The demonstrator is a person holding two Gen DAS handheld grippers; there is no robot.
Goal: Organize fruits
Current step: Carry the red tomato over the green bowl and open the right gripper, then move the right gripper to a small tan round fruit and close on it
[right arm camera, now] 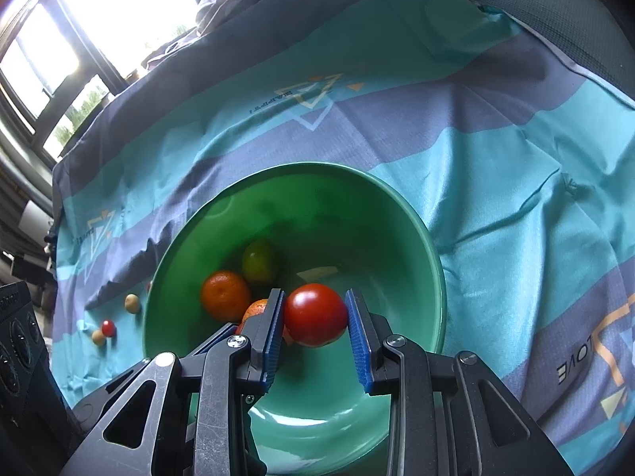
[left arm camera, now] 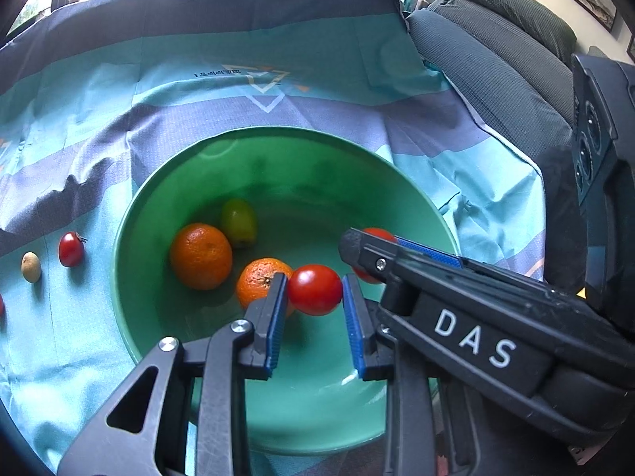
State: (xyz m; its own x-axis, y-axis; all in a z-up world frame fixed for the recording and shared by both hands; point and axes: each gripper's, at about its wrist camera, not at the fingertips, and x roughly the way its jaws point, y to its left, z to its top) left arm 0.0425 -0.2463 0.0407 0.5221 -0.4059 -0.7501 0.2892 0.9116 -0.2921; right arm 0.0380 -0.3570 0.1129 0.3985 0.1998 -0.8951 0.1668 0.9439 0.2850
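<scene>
Cloth [left arm camera: 99, 127], teal with grey-violet bands and triangle prints, spread over the table and carrying everything listed; dark cushioned seat [left arm camera: 496, 47] beyond its far right edge. Bowl [left arm camera: 131, 214], green, round and deep, standing on the cloth near the middle of both views. Left gripper [left arm camera: 314, 309], black with blue ribbed pads, poised over the near part of the bowl, jaws clamped on a red tomato [left arm camera: 314, 288] held clear above the bowl floor. Right gripper [right arm camera: 316, 317], same make, crossing in from the right in the left wrist view with white lettering on its body, jaws clamped on a second, larger-looking red tomato [right arm camera: 315, 314], also over the bowl. Contents of bowl: one orange mandarin [left arm camera: 201, 256] on the left of the floor; a second mandarin [left arm camera: 258, 277] just beside it, partly hidden behind the left gripper's left finger; one green oval fruit [left arm camera: 239, 222] behind the first mandarin, close against it. Loose items on the cloth left of the bowl, well apart from it: one small red tomato with stem [left arm camera: 71, 249]; one small tan oval fruit [left arm camera: 31, 266] beside that tomato; a sliver of another red item [left arm camera: 1, 304] at the picture's left edge, too cut off to identify
</scene>
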